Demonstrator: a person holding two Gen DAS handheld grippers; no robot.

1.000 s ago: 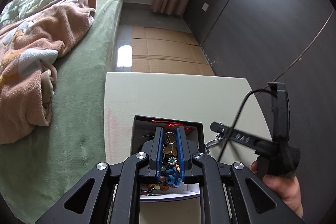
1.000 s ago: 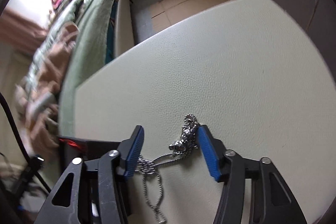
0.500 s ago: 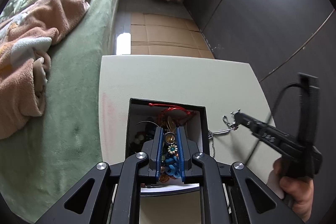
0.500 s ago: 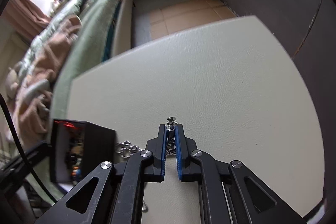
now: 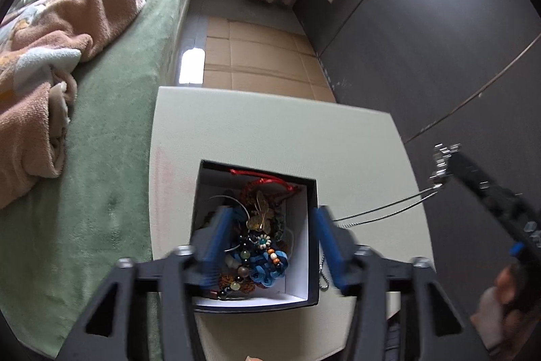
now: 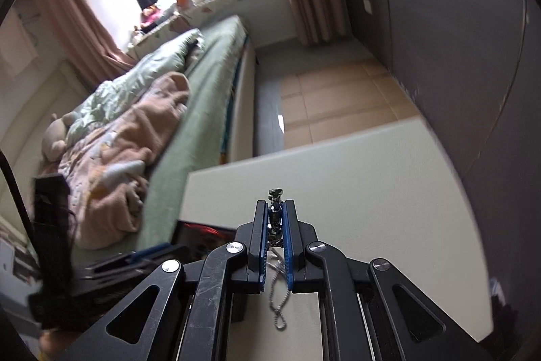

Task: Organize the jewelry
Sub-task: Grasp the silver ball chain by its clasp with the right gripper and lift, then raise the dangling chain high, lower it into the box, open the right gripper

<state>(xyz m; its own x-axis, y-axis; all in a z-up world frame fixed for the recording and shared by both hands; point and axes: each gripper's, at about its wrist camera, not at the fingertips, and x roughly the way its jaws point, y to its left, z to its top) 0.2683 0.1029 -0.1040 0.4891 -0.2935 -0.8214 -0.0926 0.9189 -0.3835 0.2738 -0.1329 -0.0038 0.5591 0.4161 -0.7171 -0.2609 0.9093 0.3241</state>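
A black box with a white inside (image 5: 309, 192) stands on the pale table (image 5: 270, 131) and holds several tangled bracelets and beads (image 5: 257, 239). My left gripper (image 5: 270, 225) is open above the box, its blue fingers spread over the box's sides. My right gripper (image 6: 276, 208) is shut on a silver chain necklace (image 6: 275, 195) and holds it lifted above the table. The chain hangs down under the fingers (image 6: 279, 303). In the left wrist view the chain (image 5: 382, 208) stretches taut from the right gripper (image 5: 443, 158) toward the box's right side.
A green bed with a peach blanket (image 5: 50, 32) runs along the table's left edge. A dark wardrobe wall (image 5: 439, 22) stands to the right. Cardboard sheets (image 5: 257, 56) cover the floor beyond the table. The box also shows low left in the right wrist view (image 6: 203, 232).
My left gripper has opened and let the bead jewelry go into the box. My right gripper shut on the silver chain and lifted it up off the table.
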